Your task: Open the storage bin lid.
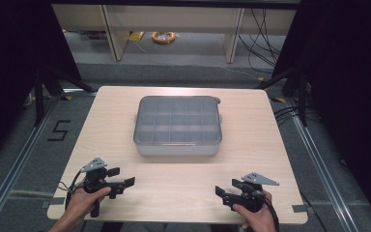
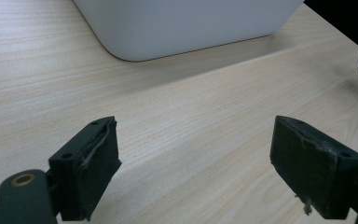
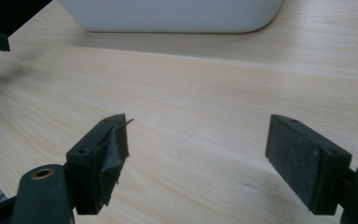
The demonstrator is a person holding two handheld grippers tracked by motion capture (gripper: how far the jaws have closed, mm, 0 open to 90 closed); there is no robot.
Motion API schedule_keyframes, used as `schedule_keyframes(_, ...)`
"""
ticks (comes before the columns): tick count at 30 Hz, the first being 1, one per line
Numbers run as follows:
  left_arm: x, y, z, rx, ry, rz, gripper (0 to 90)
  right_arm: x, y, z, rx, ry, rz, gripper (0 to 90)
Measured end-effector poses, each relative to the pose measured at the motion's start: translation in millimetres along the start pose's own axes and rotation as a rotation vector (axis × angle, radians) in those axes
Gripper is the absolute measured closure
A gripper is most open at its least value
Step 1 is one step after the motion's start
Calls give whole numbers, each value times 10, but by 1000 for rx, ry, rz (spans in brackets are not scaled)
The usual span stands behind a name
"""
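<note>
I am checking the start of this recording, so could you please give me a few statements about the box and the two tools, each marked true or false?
1. The compartment box has its clear lid on. True.
2. The left tool holds the box. False: its jaws are open, with bare table between them.
3. The right tool is open and holds nothing. True.
4. The box stands at the table's near edge. False: it stands near the middle, beyond both tools.
5. Both tools point toward each other. True.
</note>
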State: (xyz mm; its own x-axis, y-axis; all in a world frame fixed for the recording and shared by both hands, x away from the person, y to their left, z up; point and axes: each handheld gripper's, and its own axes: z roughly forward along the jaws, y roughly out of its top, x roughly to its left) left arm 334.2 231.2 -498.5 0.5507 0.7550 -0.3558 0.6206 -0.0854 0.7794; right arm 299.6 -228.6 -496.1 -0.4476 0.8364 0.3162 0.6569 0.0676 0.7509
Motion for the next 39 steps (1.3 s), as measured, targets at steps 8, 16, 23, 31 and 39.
schedule_keyframes(8,18,-2,2,-11,4,-13,147,-13,3,-3,-3,-4,11,220)
schedule_keyframes(16,28,-3,11,-6,5,-22,147,-31,5,-8,-22,28,30,215)
schedule_keyframes(23,49,0,14,-15,5,-44,147,-47,18,-23,-34,25,54,212)
schedule_keyframes(31,51,10,32,-15,-5,-59,147,-97,37,-23,-80,42,90,214)
schedule_keyframes(39,60,18,45,-20,-9,-71,147,-119,49,-16,-93,47,100,228)
